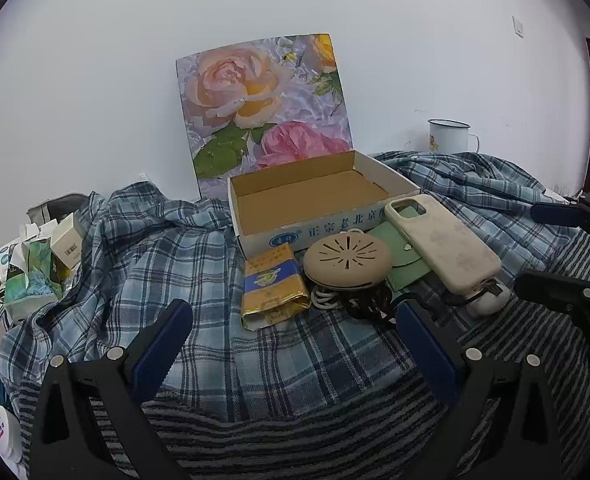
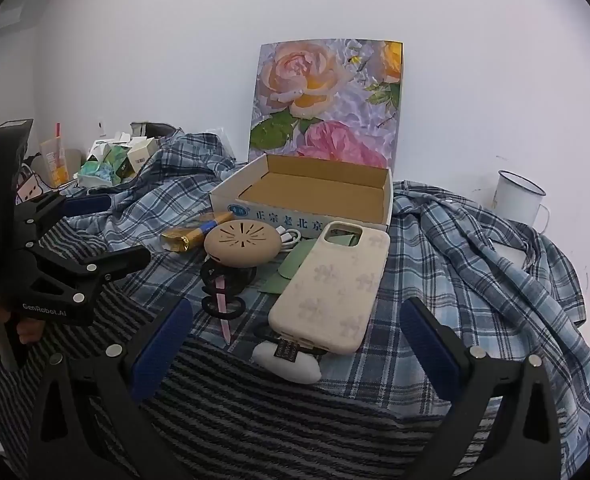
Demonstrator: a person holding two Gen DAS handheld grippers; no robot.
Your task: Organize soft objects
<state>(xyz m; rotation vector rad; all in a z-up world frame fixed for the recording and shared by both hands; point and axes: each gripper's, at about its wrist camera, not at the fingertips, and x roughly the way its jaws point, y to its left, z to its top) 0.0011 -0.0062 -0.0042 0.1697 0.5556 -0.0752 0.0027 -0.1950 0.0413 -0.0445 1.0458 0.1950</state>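
Note:
An open cardboard box point(image 1: 315, 196) point(image 2: 319, 188) with a rose-printed lid stands on a blue plaid cloth point(image 1: 155, 248) point(image 2: 475, 264). In front of it lie a beige phone case point(image 1: 443, 240) point(image 2: 331, 284), a round beige silicone pouch point(image 1: 347, 260) point(image 2: 241, 244), a green pouch point(image 1: 403, 264) point(image 2: 291, 268), a gold and blue packet point(image 1: 273, 292) point(image 2: 193, 234), a white cable point(image 2: 289, 236), black hair ties with a pink clip point(image 2: 221, 292) and a small white pouch point(image 2: 287, 358). My left gripper point(image 1: 295, 316) point(image 2: 107, 232) is open and empty, just short of the packet. My right gripper point(image 2: 295, 320) point(image 1: 535, 248) is open and empty, around the phone case's near end.
A white enamel mug point(image 1: 449, 136) point(image 2: 517, 200) stands at the back right by the wall. Tissue packs and small cartons point(image 1: 39, 264) point(image 2: 111, 164) pile at the left. A striped grey cloth point(image 1: 295, 440) point(image 2: 275, 420) covers the near edge.

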